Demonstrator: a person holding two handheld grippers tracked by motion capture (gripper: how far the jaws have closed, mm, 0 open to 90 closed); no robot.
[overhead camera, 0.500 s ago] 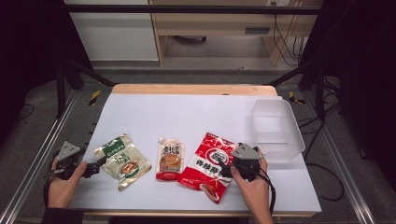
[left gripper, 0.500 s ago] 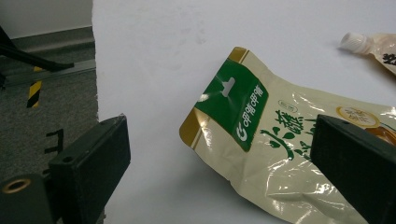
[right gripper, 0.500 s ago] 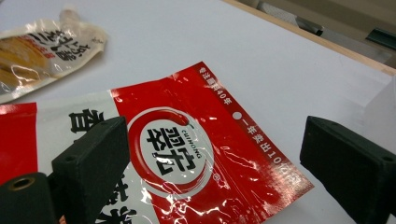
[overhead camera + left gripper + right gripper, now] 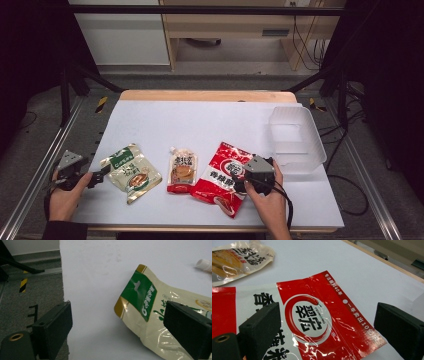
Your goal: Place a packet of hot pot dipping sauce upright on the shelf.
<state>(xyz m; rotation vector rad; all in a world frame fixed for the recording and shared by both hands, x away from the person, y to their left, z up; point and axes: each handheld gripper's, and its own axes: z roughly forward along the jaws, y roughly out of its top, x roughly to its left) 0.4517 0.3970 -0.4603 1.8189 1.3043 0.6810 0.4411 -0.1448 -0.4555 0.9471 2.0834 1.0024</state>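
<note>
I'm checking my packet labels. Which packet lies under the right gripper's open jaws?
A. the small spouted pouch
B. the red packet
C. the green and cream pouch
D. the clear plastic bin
B: in the right gripper view the red packet lies spread below the open right gripper.

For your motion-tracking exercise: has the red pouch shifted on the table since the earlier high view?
No. The red pouch lies at the same place and angle beside the small spouted pouch, left of the clear plastic bin.
</note>
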